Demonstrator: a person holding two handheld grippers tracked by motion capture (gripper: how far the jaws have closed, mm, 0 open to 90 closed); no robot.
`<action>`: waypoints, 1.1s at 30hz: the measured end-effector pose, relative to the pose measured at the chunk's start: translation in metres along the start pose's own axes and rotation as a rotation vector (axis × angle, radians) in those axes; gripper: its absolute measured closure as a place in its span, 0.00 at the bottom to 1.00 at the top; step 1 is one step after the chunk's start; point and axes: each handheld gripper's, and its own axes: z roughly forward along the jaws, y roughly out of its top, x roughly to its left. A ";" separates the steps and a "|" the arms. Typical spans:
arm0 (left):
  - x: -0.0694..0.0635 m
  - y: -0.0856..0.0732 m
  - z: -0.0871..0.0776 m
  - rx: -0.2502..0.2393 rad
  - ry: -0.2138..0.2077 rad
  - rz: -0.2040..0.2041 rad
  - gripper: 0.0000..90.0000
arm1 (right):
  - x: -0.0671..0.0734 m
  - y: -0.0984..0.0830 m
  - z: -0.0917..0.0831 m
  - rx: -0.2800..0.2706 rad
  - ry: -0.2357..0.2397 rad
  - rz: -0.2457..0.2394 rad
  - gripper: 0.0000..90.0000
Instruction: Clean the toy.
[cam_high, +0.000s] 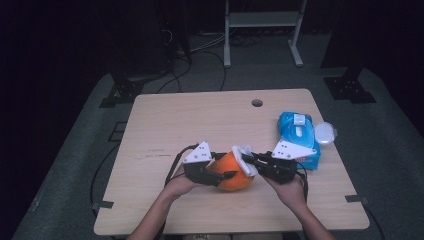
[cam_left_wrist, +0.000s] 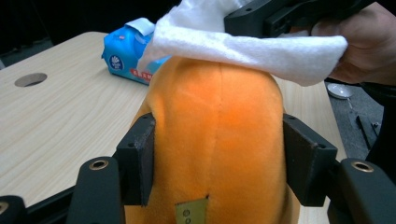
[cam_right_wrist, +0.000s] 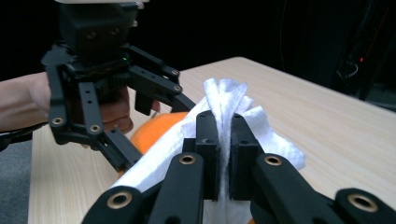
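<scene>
the left gripper (cam_high: 226, 175) has its jaws closed in on the orange plush toy (cam_left_wrist: 219, 140); in the left gripper view each black pad presses a flank of the toy, and the jaws stand only as far apart as the toy's body keeps them. the toy's long axis runs straight out from between those jaws, its rounded far end rising ahead of them and a small tag sitting low, close to the jaw roots.

the right gripper (cam_right_wrist: 219, 140) has its jaws pinched nearly together on a folded white wipe (cam_right_wrist: 224, 100), whose frayed edge stands up beyond the jaw tips while the rest drapes down to either side. in the left gripper view the wipe (cam_left_wrist: 247, 44) lies across the toy's far end, touching the plush, just past and above the left jaws. so the wipe meets the toy from the side opposite the left gripper's grip, and a wiping stroke would probably run along the toy's length toward the left jaws.

beyond the right gripper's hand on the wooden table (cam_high: 200, 115) lies a blue wipes pack (cam_high: 298, 135) with its flap on top; whether the flap is shut cannot be told. a small white lid-like piece (cam_high: 325, 133) lies just beside the pack.
</scene>
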 end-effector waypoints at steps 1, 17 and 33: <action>0.000 -0.002 0.002 0.008 0.001 -0.004 0.40 | -0.002 -0.002 0.001 0.006 -0.001 0.008 0.93; 0.012 -0.024 0.015 -0.018 -0.038 -0.048 0.13 | -0.020 -0.023 0.005 0.102 -0.023 0.053 0.93; 0.014 -0.035 0.018 0.027 -0.036 -0.050 0.27 | -0.039 -0.031 -0.002 0.094 -0.036 0.138 0.93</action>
